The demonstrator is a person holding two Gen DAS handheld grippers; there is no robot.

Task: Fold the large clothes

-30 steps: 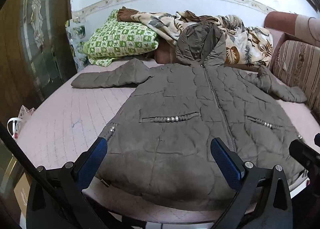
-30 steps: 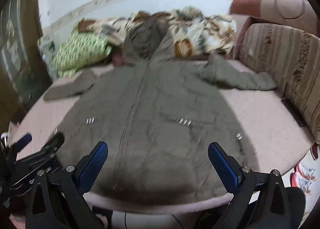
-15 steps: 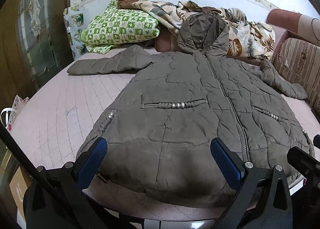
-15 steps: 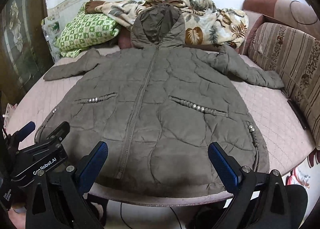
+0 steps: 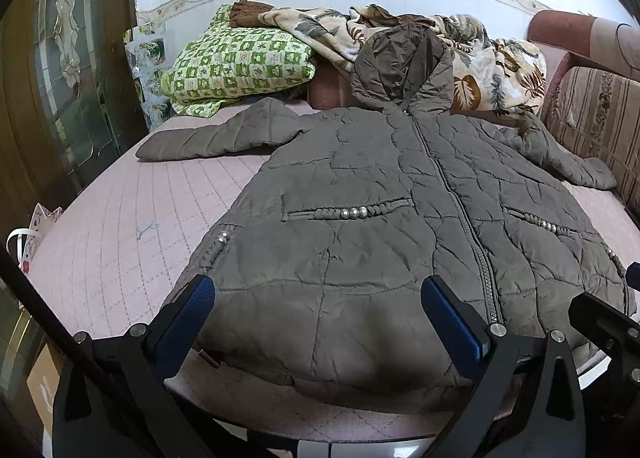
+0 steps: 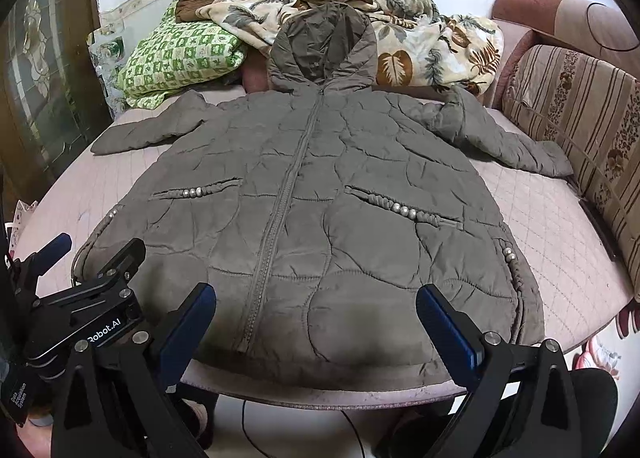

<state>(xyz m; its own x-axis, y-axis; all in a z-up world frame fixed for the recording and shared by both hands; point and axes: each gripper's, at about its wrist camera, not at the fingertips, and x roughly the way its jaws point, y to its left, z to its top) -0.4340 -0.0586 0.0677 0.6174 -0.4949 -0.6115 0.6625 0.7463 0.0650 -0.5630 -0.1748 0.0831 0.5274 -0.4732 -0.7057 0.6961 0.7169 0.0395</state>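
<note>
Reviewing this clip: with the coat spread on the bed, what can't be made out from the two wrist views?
- Coat hem corners: left wrist view, behind the left gripper; right wrist view, behind the right gripper.
- Coat back: underneath, against the bed.
- Hood interior: faces away.
- Person holding the grippers: outside both views.

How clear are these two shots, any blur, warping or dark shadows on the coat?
Left wrist view: sharp, with strong fisheye bending of the wall border and black corners; the open left gripper throws a soft shadow on the coat hem. Right wrist view: equally sharp and warped; a darker shadow band lies on the hem between the open right gripper fingers.
</note>
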